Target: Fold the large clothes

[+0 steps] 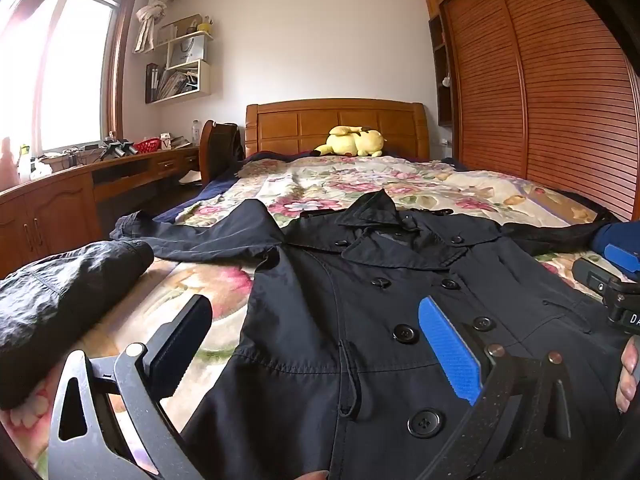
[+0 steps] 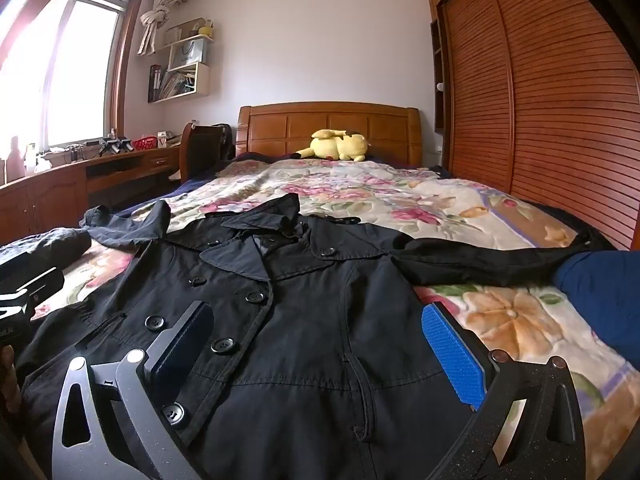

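Dark coat (image 1: 360,320) lies face up and buttoned on the flowered bedspread (image 1: 360,184), collar toward the headboard (image 1: 336,120), hem toward the cameras. Both sleeves are spread out flat to either side of the coat body: one sleeve (image 1: 192,232) runs out toward the desk side, the other sleeve (image 2: 480,260) toward the wardrobe (image 2: 560,100). No fold is made yet as far as I can see; the whole job is left: sleeves in, sides over, then hem up to collar.

Left gripper (image 1: 316,344) hangs over the coat's lower front with jaws wide apart, nothing between the pads, not touching cloth. Right gripper (image 2: 320,344) is the same: jaws spread fully, empty, over the coat's lower half on the wardrobe side. Each shows in the other's view at the frame edge, so they are side by side near the hem.

Edges: the coat's desk-side edge sits near a second dark garment (image 1: 60,300), bunched just beside that sleeve, apart from the coat body. A blue cloth (image 2: 600,300) lies by the far sleeve's cuff. The sleeve tip on the desk side reaches close to the bed edge.

Room: bedspread beyond the collar is open up to the yellow plush toy (image 1: 352,142) by the headboard, so there is space to fold upward. Sideways room looks tighter, judged from the two neighbouring cloths.
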A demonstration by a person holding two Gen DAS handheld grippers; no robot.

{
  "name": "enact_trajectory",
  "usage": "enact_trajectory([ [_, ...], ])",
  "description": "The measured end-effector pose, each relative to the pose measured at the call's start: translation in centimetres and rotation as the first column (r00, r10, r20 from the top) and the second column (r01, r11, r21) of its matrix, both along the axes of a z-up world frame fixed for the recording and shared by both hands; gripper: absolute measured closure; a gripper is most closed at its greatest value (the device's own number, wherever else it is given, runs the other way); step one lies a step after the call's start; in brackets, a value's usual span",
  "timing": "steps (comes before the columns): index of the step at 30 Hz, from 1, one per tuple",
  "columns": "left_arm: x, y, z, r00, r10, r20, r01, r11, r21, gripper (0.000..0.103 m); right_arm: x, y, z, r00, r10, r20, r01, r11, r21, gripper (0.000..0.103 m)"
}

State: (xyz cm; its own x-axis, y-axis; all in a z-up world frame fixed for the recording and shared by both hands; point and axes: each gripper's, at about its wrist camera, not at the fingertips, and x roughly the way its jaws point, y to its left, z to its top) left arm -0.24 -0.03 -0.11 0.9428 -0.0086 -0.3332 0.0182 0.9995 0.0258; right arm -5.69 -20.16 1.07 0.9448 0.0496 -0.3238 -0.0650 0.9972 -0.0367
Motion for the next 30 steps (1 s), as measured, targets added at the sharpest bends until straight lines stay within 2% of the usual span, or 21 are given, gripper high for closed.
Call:
enact_trajectory([
  [30, -0.08, 0.02, 0.05, 1.0, 0.001, 0.003, -0.001, 1.0, 0.0, 0.0, 0.03, -0.13, 0.02, 1.0, 0.0, 0.0, 0.0, 1.0, 0.002, 0.0],
])
